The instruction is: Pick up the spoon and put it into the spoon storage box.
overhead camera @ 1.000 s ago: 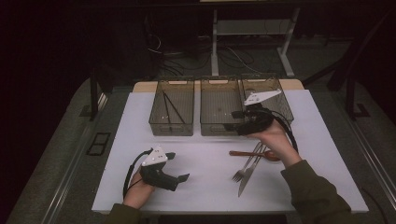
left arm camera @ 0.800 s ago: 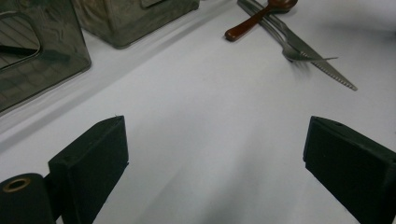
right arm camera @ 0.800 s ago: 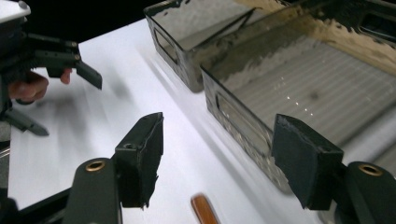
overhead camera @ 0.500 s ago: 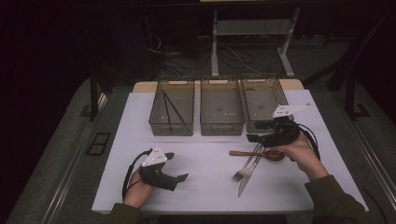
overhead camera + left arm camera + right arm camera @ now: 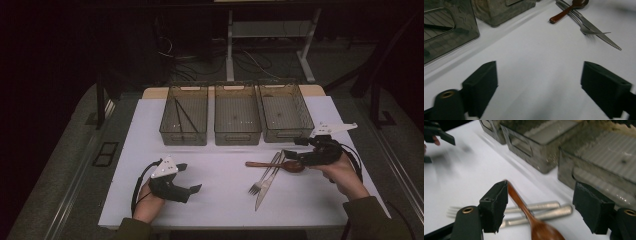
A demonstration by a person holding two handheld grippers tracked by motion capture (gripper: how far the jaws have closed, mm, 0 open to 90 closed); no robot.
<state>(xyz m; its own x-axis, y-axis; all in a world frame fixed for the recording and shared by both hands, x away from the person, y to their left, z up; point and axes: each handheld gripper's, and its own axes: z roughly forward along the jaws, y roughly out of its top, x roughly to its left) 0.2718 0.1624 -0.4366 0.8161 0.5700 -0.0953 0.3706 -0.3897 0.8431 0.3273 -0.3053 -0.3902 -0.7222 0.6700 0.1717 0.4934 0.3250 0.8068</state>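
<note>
A wooden spoon (image 5: pixel 272 164) lies on the white table (image 5: pixel 220 200), crossing the handles of a metal fork (image 5: pixel 264 176) and a knife (image 5: pixel 267 188). My right gripper (image 5: pixel 293 150) hovers open over the spoon's bowl end. In the right gripper view the spoon (image 5: pixel 522 208) runs between the open jaws of the right gripper (image 5: pixel 541 193), close against the left jaw, with the fork handle (image 5: pixel 541 206) and knife handle (image 5: pixel 551 213) under it. My left gripper (image 5: pixel 190 177) rests open near the front left. The left gripper (image 5: pixel 539 72) has bare table between its jaws.
Three clear bins stand in a row at the back: the left bin (image 5: pixel 183 115) holds dark chopsticks (image 5: pixel 180 116), while the middle bin (image 5: pixel 237 115) and right bin (image 5: pixel 285 112) look empty. Dark floor and table edges surround the white top.
My right gripper has come back from above the right bin, down and toward the person, to the spoon. The left gripper has stayed put.
</note>
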